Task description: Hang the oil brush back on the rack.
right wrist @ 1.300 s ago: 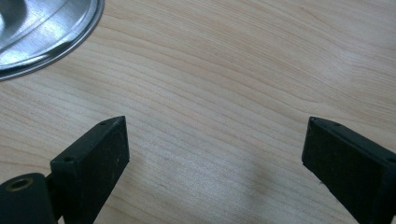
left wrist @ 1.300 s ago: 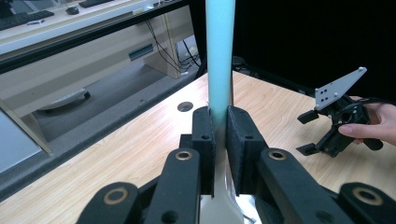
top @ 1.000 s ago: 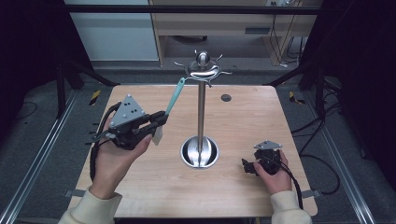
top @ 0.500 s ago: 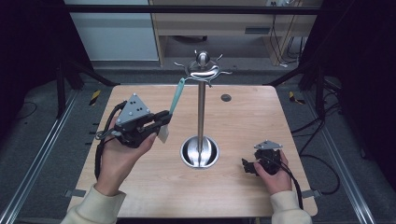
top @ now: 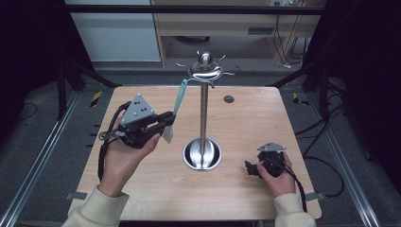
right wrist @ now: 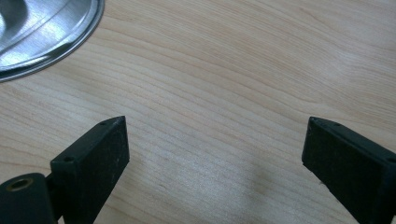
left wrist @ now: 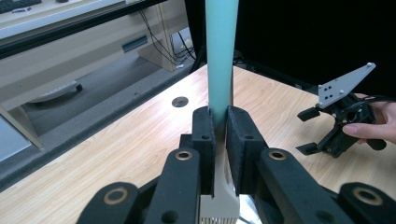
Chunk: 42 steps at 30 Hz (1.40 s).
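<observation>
i kept the left gripper (top: 163,124) clenched on the spatula (top: 178,100), handle up toward the stand's (top: 204,97) hooks, probably for hanging; the right gripper (top: 256,169) rested released on the table (top: 246,118).

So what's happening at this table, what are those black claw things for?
A person holds a clamp tool in each hand. The left gripper is shut on a teal-handled utensil, holding it upright beside a tall metal hook stand on the wooden table. The right gripper rests open, low over the table by the stand's round base.
</observation>
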{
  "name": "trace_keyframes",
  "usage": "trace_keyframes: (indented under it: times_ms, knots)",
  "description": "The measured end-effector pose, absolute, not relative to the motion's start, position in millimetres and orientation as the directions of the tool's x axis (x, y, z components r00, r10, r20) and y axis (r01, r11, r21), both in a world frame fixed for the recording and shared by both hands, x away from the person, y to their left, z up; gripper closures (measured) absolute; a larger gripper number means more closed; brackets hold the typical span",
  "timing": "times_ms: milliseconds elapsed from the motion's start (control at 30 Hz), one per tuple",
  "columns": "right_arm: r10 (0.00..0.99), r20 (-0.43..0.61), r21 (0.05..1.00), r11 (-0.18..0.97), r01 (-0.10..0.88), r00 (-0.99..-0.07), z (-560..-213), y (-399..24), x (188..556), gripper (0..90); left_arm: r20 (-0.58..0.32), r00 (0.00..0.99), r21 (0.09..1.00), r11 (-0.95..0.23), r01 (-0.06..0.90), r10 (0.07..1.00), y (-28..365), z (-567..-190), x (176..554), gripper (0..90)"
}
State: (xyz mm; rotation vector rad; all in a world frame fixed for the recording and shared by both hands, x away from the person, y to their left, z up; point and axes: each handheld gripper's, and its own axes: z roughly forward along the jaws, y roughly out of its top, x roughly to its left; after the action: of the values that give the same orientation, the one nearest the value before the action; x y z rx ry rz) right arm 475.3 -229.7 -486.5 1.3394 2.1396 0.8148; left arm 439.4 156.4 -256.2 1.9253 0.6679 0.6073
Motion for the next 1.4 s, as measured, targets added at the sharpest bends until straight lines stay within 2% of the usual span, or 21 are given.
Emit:
trace_keyframes:
  times_ms: [1400]
  knots:
    - [0.91, -0.084, 0.705, 0.342, 0.621, -0.405, -486, -229, 475, 8.0, 0.137, 0.718, 0.907, -0.377, 0.186, 0.683, 151, -259, 451, 81.0]
